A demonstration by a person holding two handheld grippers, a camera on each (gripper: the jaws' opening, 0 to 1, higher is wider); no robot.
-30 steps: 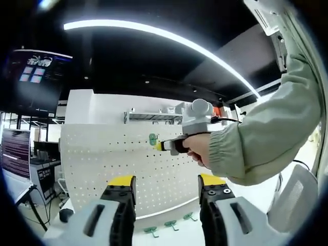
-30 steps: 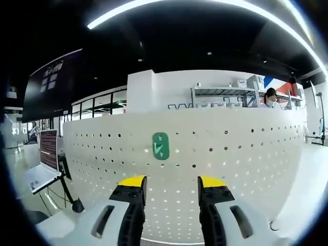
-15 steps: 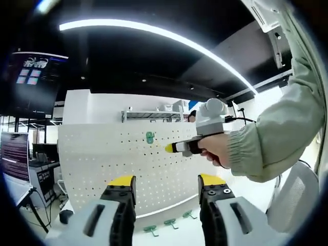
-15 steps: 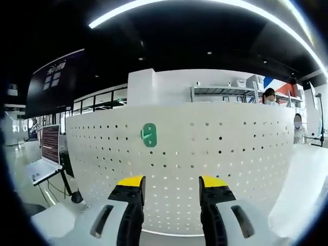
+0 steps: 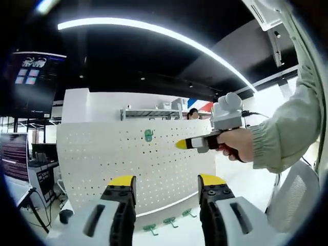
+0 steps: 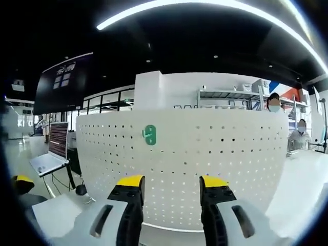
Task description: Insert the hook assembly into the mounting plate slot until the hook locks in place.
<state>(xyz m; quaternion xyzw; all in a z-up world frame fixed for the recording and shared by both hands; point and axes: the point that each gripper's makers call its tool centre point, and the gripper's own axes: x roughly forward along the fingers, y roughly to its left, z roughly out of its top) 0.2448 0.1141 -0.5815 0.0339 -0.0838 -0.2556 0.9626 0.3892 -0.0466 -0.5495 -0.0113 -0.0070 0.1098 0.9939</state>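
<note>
A small green hook [image 5: 148, 135] hangs on the upright white pegboard [image 5: 102, 164], high and near its middle. My left gripper [image 5: 167, 180] stands open in front of the board, with nothing between its yellow-tipped jaws. The right gripper [image 5: 183, 144], held in a person's hand, comes in from the right, well clear of the hook. In the right gripper view the same green hook [image 6: 149, 135] sits on the pegboard [image 6: 230, 164], up and left of my open right gripper [image 6: 171, 182], which holds nothing.
Three spare green hooks [image 5: 169, 221] lie on the white table at the board's foot. A laptop [image 6: 48, 161] stands on the left. A person's sleeve [image 5: 287, 133] fills the right side. A yellow tip [image 6: 21, 180] of the left gripper shows at far left.
The right gripper has drawn back and to the right, away from the pegboard. The green hook stays on the board, and the board looks further off in the right gripper view.
</note>
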